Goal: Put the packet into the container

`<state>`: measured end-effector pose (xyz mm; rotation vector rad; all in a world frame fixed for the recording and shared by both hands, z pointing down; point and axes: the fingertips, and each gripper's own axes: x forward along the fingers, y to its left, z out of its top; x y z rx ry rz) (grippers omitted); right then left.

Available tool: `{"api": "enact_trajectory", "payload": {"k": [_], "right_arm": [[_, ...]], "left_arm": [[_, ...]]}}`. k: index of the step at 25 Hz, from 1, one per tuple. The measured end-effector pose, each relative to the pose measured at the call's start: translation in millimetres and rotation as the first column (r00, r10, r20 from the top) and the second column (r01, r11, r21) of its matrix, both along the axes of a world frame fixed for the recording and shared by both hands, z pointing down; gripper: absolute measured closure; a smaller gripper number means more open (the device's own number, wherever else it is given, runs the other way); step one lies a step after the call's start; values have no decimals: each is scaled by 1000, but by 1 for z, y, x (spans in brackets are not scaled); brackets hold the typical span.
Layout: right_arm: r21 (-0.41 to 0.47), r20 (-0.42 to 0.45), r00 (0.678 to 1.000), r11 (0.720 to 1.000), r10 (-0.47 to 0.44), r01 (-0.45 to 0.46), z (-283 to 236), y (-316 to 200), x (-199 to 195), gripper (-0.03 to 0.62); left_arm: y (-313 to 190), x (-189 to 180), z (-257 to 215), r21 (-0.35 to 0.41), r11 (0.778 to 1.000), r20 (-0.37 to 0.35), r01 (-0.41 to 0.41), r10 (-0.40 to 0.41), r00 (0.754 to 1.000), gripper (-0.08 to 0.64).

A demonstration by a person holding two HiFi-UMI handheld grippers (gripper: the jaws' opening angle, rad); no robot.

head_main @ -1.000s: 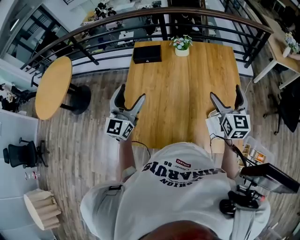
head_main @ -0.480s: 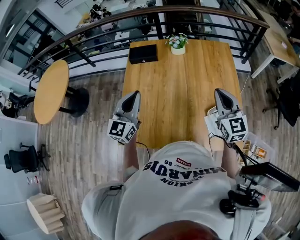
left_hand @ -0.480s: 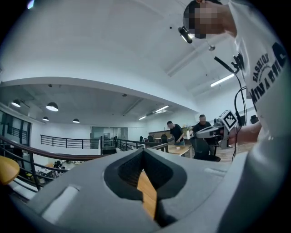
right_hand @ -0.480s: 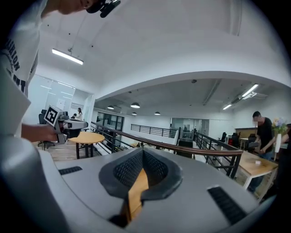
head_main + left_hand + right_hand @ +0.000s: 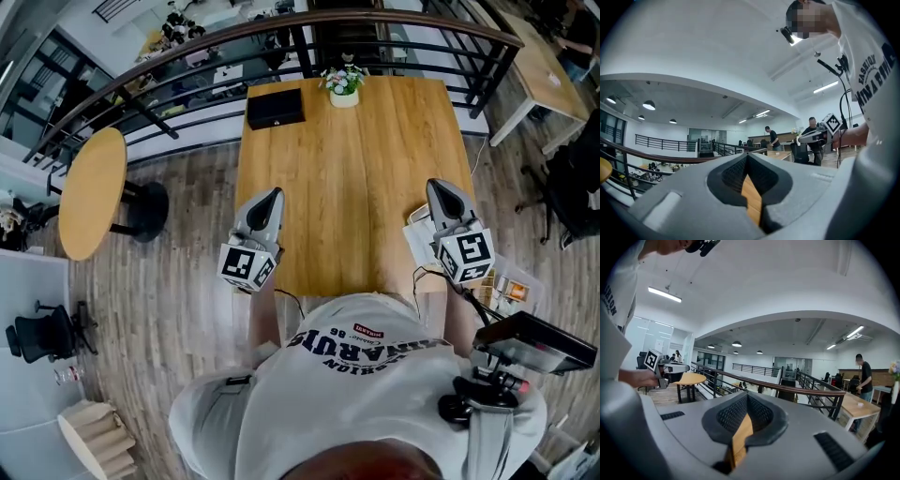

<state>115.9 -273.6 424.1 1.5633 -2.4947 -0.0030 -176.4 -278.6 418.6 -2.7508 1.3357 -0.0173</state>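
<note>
A white packet (image 5: pixel 418 237) lies at the right edge of the wooden table (image 5: pixel 356 159), partly hidden under my right gripper (image 5: pixel 437 187). A black box (image 5: pixel 275 108) sits at the table's far left corner. My left gripper (image 5: pixel 274 194) hovers over the table's left edge, far from both. Both grippers point away from me and are shut with nothing between their jaws. In the left gripper view the closed jaws (image 5: pixel 747 157) show only a strip of table through the gap. It is the same in the right gripper view (image 5: pixel 747 397).
A small white pot of flowers (image 5: pixel 343 85) stands at the table's far edge, beside the black box. A curved dark railing (image 5: pixel 187 66) runs behind the table. A round wooden side table (image 5: pixel 92 192) stands to the left. A clear bin (image 5: pixel 511 287) sits on the floor at the right.
Both grippers stood open a second ago and have closed on nothing. They stay in roughly the same places above the table's left and right edges.
</note>
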Motion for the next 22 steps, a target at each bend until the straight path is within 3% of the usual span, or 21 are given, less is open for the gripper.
{"api": "enact_trajectory", "payload": {"k": [4,8,11,14,22], "right_arm": [[-52,59,997,998,45,-42,5,53,8,589],[-75,72,996,996,59,-54,22,69,2,589],[-61,71,996,997,47,-42,18,66,-2,589],[-68,93,995,997,27,-20,16,79,-2,589],[-46,87,996,999,29,-25,29,262,72,589]], "left_arm": [[44,15,10,-8,997,-26,-71,71,997,561],[55,24,19,6,995,-13,-100,100,995,561],[56,22,10,34,996,-12,-81,82,997,561],[77,15,20,-6,999,-42,-38,37,998,561],[263,82,47,-47,999,-60,-2,0,998,561]]}}
